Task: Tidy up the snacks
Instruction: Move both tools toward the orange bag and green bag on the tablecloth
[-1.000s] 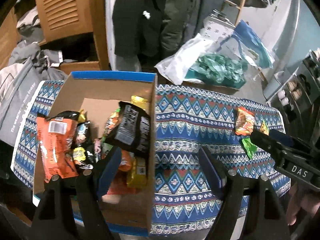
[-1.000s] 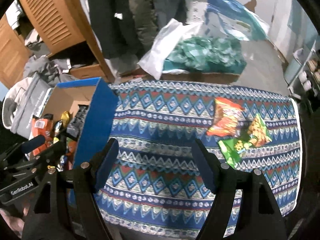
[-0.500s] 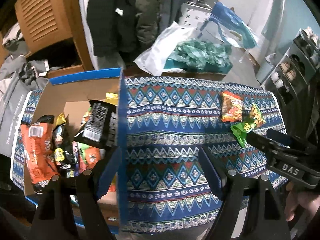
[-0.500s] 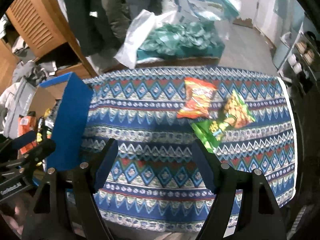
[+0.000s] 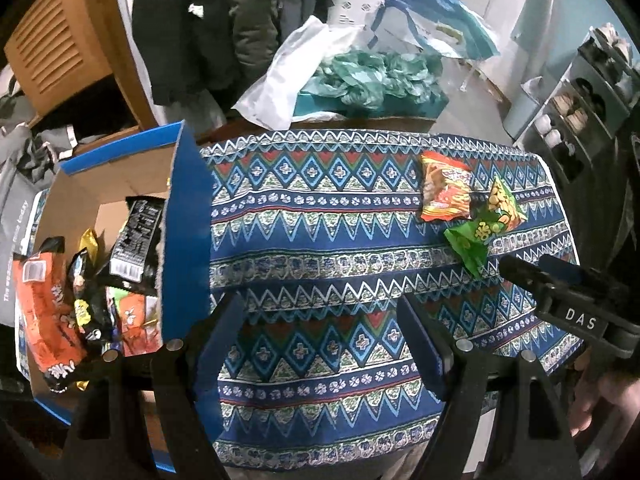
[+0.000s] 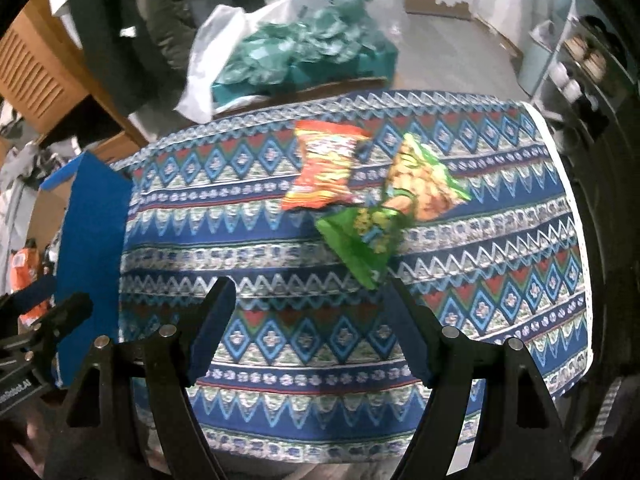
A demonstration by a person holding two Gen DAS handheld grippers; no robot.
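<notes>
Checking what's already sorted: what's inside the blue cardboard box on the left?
The blue cardboard box holds an orange snack bag, a black packet and smaller wrappers. Its near wall and the heap hide whatever lies lower.

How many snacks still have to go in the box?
Done: several packets already sit in the cardboard box. In hand: nothing; the left claw and right claw are both open and empty. Left: the orange packet and green packet still lie on the tablecloth.
</notes>
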